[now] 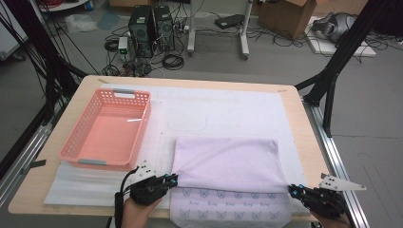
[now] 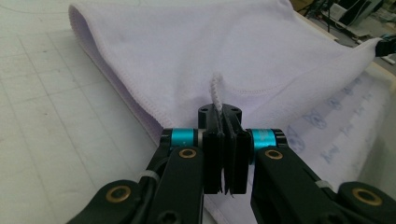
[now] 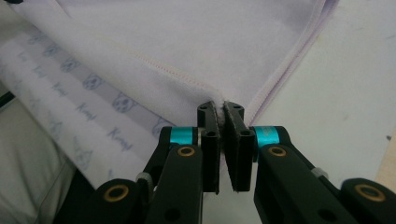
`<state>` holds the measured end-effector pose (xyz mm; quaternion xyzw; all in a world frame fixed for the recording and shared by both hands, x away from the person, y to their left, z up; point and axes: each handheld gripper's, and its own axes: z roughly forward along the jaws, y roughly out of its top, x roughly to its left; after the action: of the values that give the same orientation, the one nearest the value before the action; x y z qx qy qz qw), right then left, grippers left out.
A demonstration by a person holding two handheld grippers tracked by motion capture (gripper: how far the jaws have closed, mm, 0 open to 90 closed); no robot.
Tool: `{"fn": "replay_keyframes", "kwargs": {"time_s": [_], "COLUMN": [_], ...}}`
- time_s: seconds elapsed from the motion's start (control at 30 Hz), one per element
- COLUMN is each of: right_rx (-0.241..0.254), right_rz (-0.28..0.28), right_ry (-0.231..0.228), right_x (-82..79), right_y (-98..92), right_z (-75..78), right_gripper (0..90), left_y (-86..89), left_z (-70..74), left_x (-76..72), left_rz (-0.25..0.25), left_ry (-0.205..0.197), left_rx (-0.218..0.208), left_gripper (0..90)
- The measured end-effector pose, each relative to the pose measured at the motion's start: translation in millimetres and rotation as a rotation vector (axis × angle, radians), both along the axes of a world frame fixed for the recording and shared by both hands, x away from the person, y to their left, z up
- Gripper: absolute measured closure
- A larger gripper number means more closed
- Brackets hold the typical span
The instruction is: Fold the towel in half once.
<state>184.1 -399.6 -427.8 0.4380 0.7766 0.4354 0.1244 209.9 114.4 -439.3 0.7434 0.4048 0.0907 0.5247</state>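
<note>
A lilac towel (image 1: 228, 164) lies folded over on the white mat near the table's front edge, its printed border (image 1: 228, 204) showing along the near side. My left gripper (image 1: 174, 179) is shut on the towel's (image 2: 196, 56) near left corner, a tuft of hem poking up between the jaws (image 2: 219, 112). My right gripper (image 1: 291, 190) is shut on the near right corner of the towel (image 3: 187, 42), the hem pinched at the jaw tips (image 3: 220, 108). The other gripper's tip (image 2: 386, 45) holds the far corner in the left gripper view.
A pink plastic basket (image 1: 90, 142) with nothing in it stands on the left of the mat (image 1: 228, 107). The wooden table's edge (image 1: 21, 199) runs close by both hands. Computer towers, cables and a cardboard box sit on the floor beyond.
</note>
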Motion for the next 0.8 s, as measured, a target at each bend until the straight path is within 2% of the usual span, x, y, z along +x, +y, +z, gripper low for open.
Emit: {"fn": "replay_keyframes", "kwargs": {"time_s": [0.2,0.37,0.4,0.43,0.5,0.57,0.63,0.67,0.7,0.8], "right_rx": [0.009,-0.011,-0.014,-0.017,0.011,0.073,0.091,0.091,0.069,0.014], "right_rz": [0.017,0.033,0.034,0.031,-0.021,-0.056,-0.083,-0.093,-0.101,-0.117], "right_ry": [-0.007,0.005,0.012,0.015,-0.011,-0.05,-0.089,-0.091,-0.097,-0.066], "right_x": [-21.9,-39.0,-42.1,-44.0,-42.1,-34.8,-24.6,-17.7,-9.1,16.9], "right_y": [-1.7,-2.2,-2.4,-3.0,-4.5,-7.3,-5.3,-2.6,0.5,12.9], "right_z": [5.7,7.6,7.6,7.6,9.1,14.7,20.6,22.0,21.5,13.9], "right_gripper": [85.6,85.6,85.5,83.1,62.0,60.9,61.3,63.1,65.2,71.8], "left_y": [2.6,3.0,2.7,2.1,-0.8,-4.1,-5.3,-5.3,-5.0,-3.5], "left_z": [1.8,1.5,1.5,2.1,5.6,11.1,15.0,16.1,16.6,15.7], "left_x": [-19.5,-34.8,-36.6,-36.8,-32.1,-24.1,-12.3,-4.9,3.1,26.2], "left_rz": [-0.034,-0.062,-0.069,-0.077,-0.087,-0.061,-0.036,-0.016,0.003,0.035], "left_ry": [-0.001,0.009,0.014,0.011,-0.009,-0.045,-0.063,-0.068,-0.069,-0.062], "left_rx": [0.009,0.013,0.006,-0.003,-0.038,-0.05,-0.053,-0.053,-0.057,-0.053], "left_gripper": [86.7,86.0,83.5,76.9,55.4,47.7,45.3,45.5,45.6,48.0]}}
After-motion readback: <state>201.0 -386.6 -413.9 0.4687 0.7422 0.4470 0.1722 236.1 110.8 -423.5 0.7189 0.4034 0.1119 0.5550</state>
